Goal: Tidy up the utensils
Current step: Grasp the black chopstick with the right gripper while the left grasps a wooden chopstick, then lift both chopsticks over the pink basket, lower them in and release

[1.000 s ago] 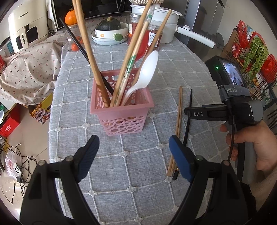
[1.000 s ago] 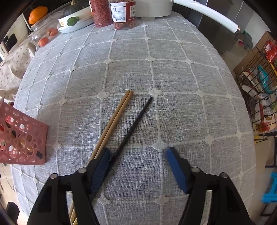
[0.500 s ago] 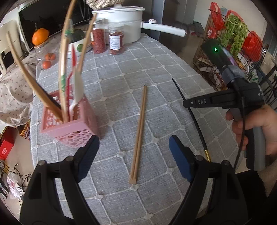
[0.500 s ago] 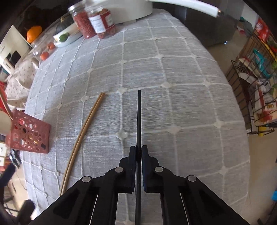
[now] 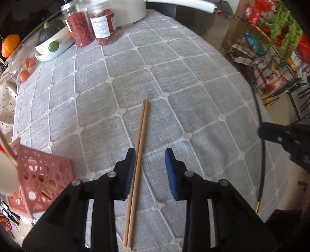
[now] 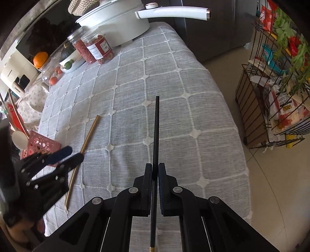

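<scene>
Pink basket (image 5: pixel 41 180) with spoon (image 6: pixel 19 140), chopsticks (image 6: pixel 17 114)

Bright, even daylight in both views; grey cloth on worktop (image 6: pixel 174 81) well lit, colours clear. Soft shadows only, faint dark patch under right tongs (image 6: pixel 154 172). Strong fisheye bending: grid lines curve, black vignette in corners. Left wrist view has motion blur, pink basket (image 5: pixel 38 174) at left edge smeared. White pot handle (image 6: pixel 174 13) slightly glaring. Dark background top left.

right hand-held gripper (image 6: pixel 155 172) clamped on black chopstick (image 6: pixel 156 128), wooden chopsticks (image 6: pixel 88 138) on grey tablecloth (image 6: pixel 174 116)
</scene>
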`<state>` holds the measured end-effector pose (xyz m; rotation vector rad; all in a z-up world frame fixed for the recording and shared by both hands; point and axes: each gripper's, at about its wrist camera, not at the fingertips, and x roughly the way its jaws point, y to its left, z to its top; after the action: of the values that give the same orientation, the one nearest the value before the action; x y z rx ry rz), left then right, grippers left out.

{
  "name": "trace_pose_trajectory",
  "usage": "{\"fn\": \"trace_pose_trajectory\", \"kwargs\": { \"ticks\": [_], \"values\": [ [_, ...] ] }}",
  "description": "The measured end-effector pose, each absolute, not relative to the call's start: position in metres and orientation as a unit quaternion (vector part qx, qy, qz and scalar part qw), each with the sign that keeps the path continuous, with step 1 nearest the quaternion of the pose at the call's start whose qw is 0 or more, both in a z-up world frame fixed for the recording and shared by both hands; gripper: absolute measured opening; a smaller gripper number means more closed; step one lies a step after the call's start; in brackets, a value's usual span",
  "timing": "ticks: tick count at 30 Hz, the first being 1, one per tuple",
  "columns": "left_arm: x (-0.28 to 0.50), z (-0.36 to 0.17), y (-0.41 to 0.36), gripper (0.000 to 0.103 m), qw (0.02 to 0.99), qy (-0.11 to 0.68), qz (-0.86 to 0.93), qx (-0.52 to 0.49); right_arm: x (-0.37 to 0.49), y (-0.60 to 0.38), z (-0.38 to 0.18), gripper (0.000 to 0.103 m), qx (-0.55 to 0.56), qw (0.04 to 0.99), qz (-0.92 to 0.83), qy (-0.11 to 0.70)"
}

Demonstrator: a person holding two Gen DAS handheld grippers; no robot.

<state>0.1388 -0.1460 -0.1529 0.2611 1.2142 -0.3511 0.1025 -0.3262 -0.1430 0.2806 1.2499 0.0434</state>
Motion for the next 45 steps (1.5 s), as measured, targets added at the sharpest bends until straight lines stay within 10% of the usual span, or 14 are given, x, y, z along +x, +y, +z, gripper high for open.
{"fn": "trace_pose_trajectory", "kwargs": {
  "ticks": [14,45],
  "values": [
    [0.15,-0.171,-0.146,0.01,0.791,0.577,-0.164,0.122,0.1,-0.329,-0.147,0.006,0.147,0.797,0.035,0.585],
    [0.022,0.026,-0.052,0.01,0.926,0.258,-0.274,0.014,0.064,-0.246,-0.023,0.006,0.095,0.904,0.141,0.393]
  ]
}}
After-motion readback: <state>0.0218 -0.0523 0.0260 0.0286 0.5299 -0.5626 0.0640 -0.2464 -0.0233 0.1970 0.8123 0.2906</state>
